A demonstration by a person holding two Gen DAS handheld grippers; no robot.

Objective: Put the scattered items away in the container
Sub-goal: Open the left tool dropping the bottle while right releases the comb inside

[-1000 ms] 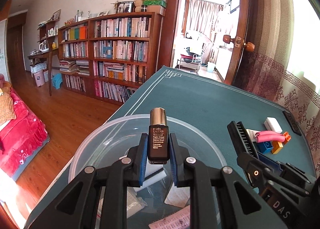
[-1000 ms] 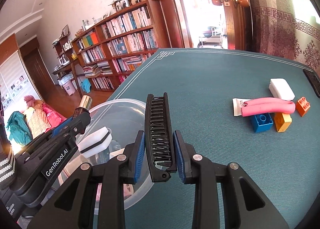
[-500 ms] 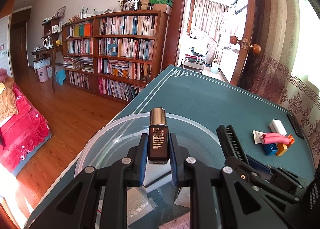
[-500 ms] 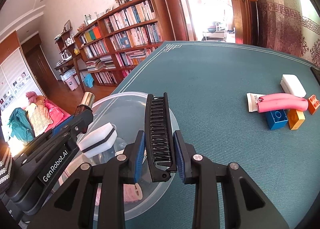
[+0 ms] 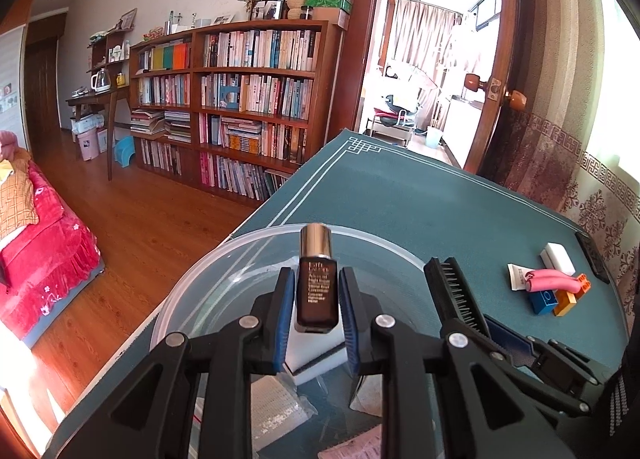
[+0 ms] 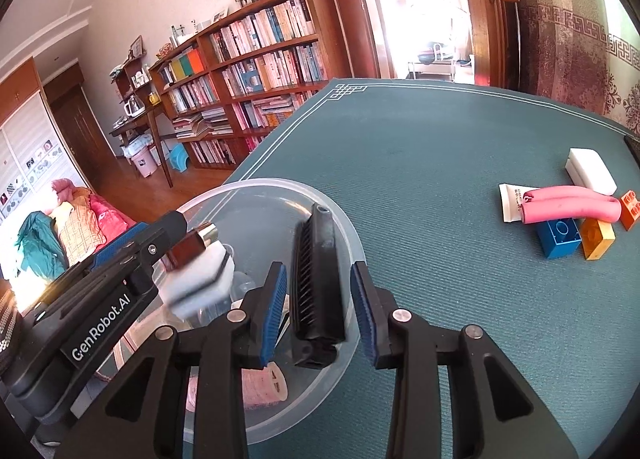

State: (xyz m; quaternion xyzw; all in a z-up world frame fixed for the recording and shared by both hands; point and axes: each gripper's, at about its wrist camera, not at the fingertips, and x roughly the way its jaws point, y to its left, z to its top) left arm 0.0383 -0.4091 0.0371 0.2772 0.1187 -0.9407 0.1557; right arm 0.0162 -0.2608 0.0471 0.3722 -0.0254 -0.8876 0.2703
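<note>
Left gripper spread apart, dark serum bottle loose between the pads over the clear bowl. Right gripper wide open too, black comb free inside the bowl. Farther off on the green table: pink tube, bricks, white block.

Bowl mouth crowded: left gripper and right gripper side by side above it. Bare table beyond; toy cluster blocks far right.
</note>
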